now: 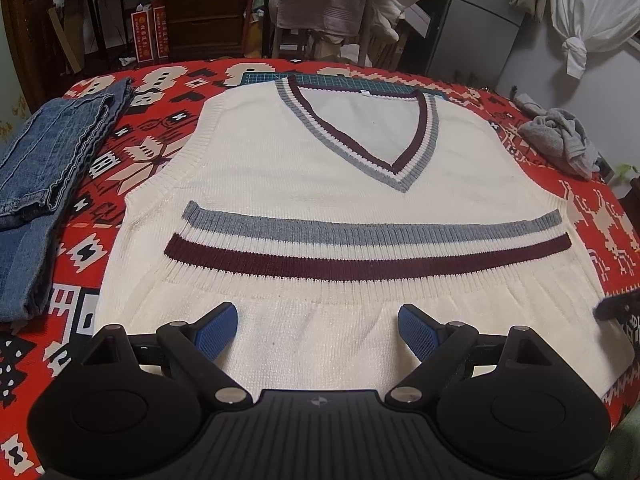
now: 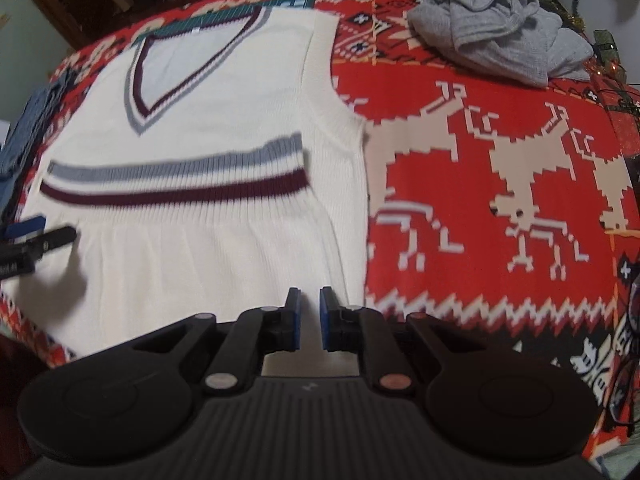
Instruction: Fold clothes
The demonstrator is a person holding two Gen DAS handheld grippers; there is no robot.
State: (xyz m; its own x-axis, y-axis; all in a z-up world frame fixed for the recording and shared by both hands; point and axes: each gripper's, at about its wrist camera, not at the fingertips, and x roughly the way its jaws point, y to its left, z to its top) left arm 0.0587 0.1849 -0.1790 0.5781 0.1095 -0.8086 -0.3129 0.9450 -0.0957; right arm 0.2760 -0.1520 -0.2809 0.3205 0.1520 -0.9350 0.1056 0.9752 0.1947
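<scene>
Left gripper spread wide, empty; right gripper nearly closed, empty; cream vest flat, hem folded up.

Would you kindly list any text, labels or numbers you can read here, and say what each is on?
None can be read.
Red boxes behind the table: printed characters, too small to read.
Neck tag of the vest: too small.
Cutting mat under the collar: only grid lines show.
Left gripper side: white lettering, blurred.
</scene>
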